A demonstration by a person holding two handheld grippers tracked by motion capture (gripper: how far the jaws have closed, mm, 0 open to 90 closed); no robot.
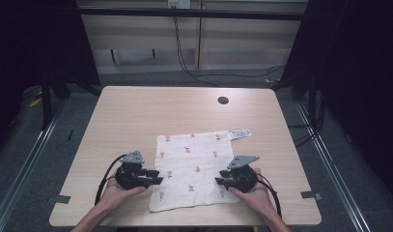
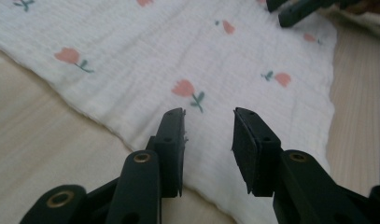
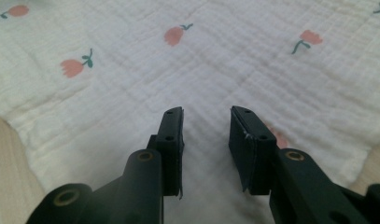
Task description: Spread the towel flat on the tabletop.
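Lying flat in the lower middle of the high view is a white cloth [image 1: 192, 170] printed with small pink tulips, spread on the pale wooden table [image 1: 136, 116], with a small white label [image 1: 240, 134] sticking out from its upper right corner. The left gripper [image 1: 158, 177] is sitting at the lower left of the frame, held in the person's left hand [image 1: 118, 191], its tips reaching over the cloth's left edge. The right gripper [image 1: 218, 181] is sitting at the lower right, held in the right hand [image 1: 254, 193], its tips lying over the cloth's right part. In the left gripper view, the two black jaws are standing apart with a clear gap between them, hovering over the near edge of the cloth [image 2: 187, 70], and nothing is lying between them; the other gripper is showing at the upper right of that frame. In the right gripper view, the jaws are likewise standing apart over the cloth [image 3: 201, 60], gripping nothing. A dark round hole [image 1: 223, 100] is showing in the table's upper right part, well apart from the cloth.
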